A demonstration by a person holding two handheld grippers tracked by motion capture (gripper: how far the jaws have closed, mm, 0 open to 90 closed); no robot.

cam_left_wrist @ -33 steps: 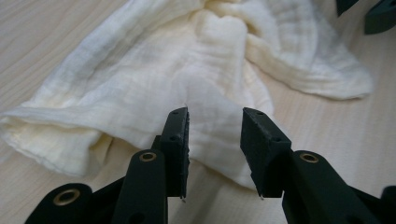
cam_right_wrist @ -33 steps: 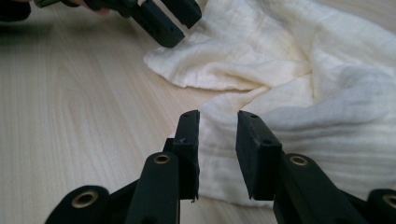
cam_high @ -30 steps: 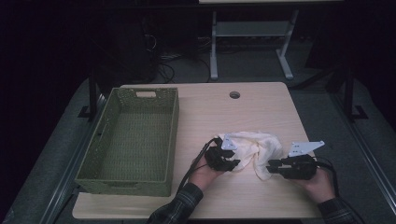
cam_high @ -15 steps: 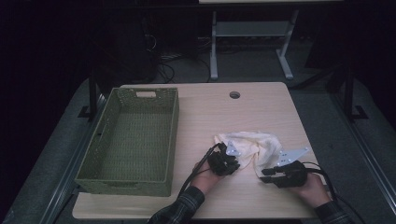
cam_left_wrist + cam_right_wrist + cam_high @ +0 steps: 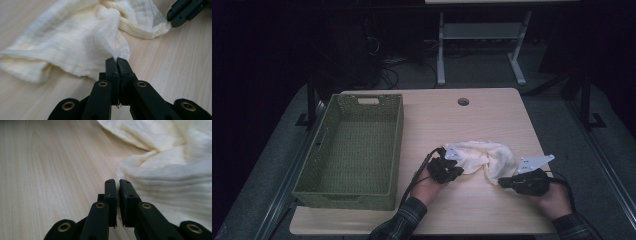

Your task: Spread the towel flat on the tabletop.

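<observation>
your left gripper has just closed, pinching the crumpled cream muslin cloth on the pale wooden table; your right gripper has just been closing at its edge, jaws nearly together, cloth between them unclear.

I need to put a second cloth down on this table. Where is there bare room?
The bare wood between the woven green basket and the round cable hole is free, as is the back right corner. The front right is crowded: the crumpled cream cloth, left gripper and right gripper.

The right gripper, nearly closed, seemingly pinches the cream cloth's edge on the table.
</observation>
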